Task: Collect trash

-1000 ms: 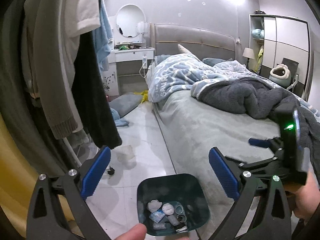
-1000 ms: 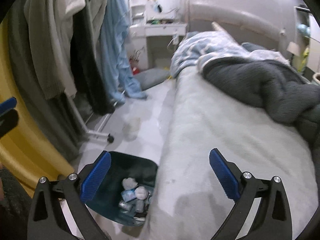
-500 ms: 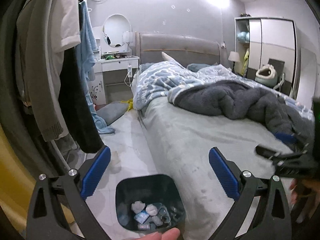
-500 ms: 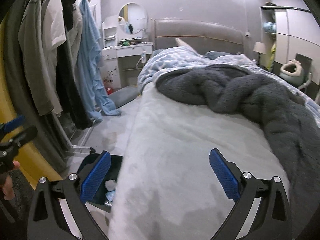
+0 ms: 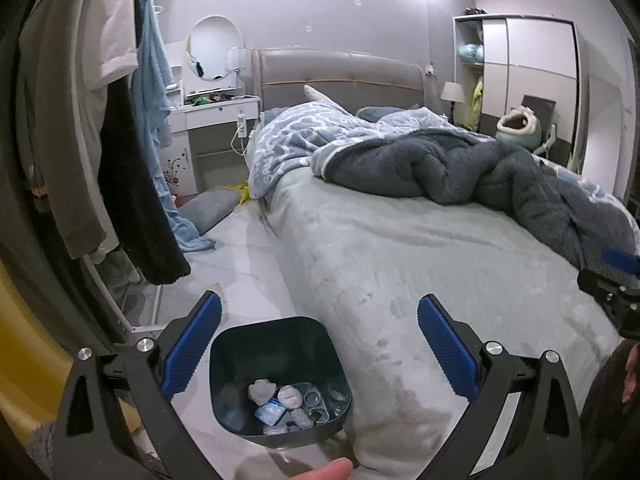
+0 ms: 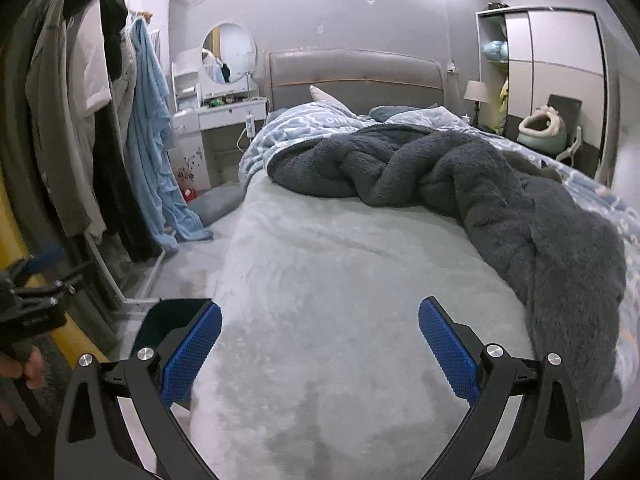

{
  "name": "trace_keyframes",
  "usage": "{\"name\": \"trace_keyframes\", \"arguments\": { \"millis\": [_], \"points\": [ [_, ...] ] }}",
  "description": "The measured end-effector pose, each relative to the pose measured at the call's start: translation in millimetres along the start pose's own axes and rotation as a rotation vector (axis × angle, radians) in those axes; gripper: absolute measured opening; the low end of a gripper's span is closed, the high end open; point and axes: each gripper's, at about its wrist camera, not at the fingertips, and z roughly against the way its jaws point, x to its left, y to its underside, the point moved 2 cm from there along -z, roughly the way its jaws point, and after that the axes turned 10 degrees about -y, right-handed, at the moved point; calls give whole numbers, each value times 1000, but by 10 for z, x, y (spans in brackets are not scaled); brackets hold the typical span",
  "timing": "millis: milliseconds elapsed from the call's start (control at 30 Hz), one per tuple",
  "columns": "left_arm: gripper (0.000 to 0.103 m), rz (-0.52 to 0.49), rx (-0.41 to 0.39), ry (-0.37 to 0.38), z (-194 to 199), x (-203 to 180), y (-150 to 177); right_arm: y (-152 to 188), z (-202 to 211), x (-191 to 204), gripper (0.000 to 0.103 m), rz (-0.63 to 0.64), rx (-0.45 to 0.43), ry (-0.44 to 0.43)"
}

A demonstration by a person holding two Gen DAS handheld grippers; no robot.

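My left claw is spread wide with nothing between its blue pads, and it hangs over the dark bin that stands on the floor, tight against the side of the bed. In the bottom of the bin lies the trash: a couple of crumpled white wads, a small blue packet and some clear plastic bits. A fingertip shows at the lower edge of the left view, just below the bin.

My right claw is released too, empty, and it points out over the pale grey bedsheet. From this side only a corner of the bin shows, behind my left-hand pad. A dark fleece blanket lies bunched across the far part of the bed, on top of a blue patterned quilt. Clothes hang on a rack to the left, and a white dresser with a round mirror stands by the headboard.
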Motion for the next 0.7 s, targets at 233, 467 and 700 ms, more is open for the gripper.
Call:
{"name": "trace_keyframes", "arguments": {
  "millis": [233,467,700],
  "points": [
    [100,-6,35,17,-57,-15,119,67,-67,118,100,-3,-6,-29],
    [100,7,24,26,-22,-5,101,89,-128,201,100,29,4,-47],
    [100,33,26,34,-32,46,83,126,-121,138,100,19,9,-42]
  ]
}}
